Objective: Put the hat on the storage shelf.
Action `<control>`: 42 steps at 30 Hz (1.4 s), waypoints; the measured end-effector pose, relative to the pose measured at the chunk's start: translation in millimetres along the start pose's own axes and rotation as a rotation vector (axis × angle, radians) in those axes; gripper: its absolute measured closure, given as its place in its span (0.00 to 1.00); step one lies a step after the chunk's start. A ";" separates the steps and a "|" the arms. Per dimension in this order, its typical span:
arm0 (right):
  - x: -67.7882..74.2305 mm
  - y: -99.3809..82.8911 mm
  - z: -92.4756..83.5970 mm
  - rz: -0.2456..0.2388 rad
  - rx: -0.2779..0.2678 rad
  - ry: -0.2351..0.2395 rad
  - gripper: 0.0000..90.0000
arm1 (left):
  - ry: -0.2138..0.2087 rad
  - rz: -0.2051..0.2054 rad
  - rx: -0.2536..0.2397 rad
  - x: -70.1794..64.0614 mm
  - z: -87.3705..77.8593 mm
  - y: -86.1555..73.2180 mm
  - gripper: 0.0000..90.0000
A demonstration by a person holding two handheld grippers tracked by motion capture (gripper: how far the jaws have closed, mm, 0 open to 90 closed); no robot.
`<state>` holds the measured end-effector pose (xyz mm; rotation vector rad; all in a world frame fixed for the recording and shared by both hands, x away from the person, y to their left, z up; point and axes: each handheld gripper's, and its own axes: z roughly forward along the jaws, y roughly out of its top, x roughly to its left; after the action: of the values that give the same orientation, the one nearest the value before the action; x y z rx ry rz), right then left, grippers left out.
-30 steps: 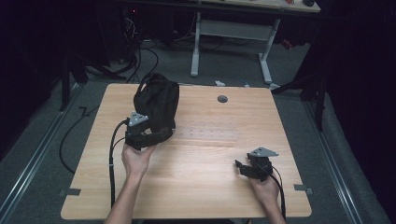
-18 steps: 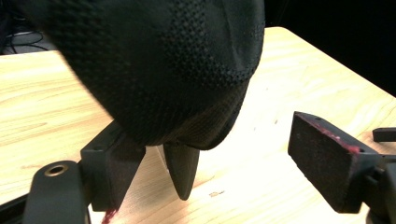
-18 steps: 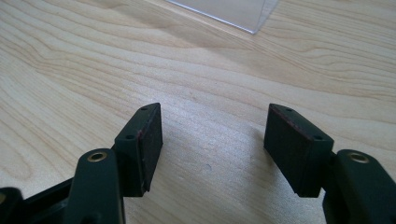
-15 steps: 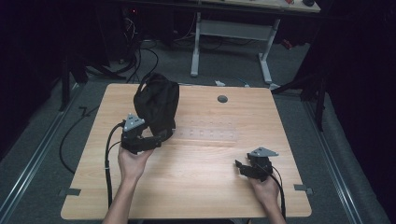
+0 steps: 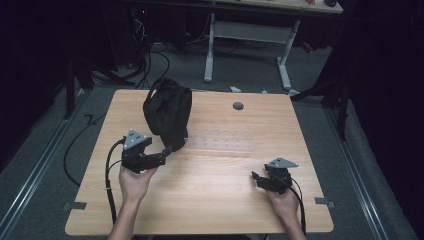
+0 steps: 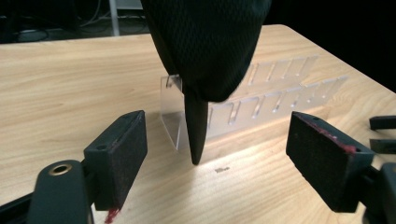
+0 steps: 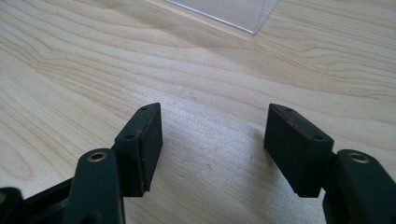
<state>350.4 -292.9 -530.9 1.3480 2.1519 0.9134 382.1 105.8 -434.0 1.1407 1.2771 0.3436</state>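
A dark room surrounds a light wooden table, with cables on the floor beyond its far edge. A black fabric bag stands on the left half of the table, its lower end draped over the left end of a clear plastic rack that lies flat across the table's middle. The left claw is aimed at the bag's hanging black strap; its jaws have just been opening, then eased in a little, and stand wide apart, with the strap ahead of them and untouched. The right claw rests low over bare wood near the table's right front, jaws apart and empty.
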 end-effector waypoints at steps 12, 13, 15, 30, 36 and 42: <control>0.1 0.1 0.1 0.000 0.000 0.000 0.41 | 0.012 -0.004 0.019 9.6 -9.3 -12.4 0.25; 0.0 0.1 0.1 -0.002 0.000 0.000 0.41 | 0.011 -0.005 0.020 9.8 -9.8 -12.8 0.25; 0.0 0.1 0.1 -0.002 0.000 -0.001 0.41 | 0.007 -0.007 0.023 10.1 -10.4 -13.9 0.26; 0.2 0.1 0.0 0.000 0.000 -0.001 0.41 | 0.022 0.003 0.051 23.4 -13.9 -29.3 0.29; 0.3 0.0 0.0 0.000 0.000 -0.002 0.42 | 0.039 -0.012 0.047 31.5 -15.7 -33.5 0.32; 0.3 0.0 0.0 0.000 0.000 -0.002 0.41 | 0.059 -0.013 0.054 37.5 -12.8 -38.0 0.33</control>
<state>350.3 -292.6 -530.9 1.3487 2.1500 0.9117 369.3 122.9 -484.6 1.1753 1.3515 0.3370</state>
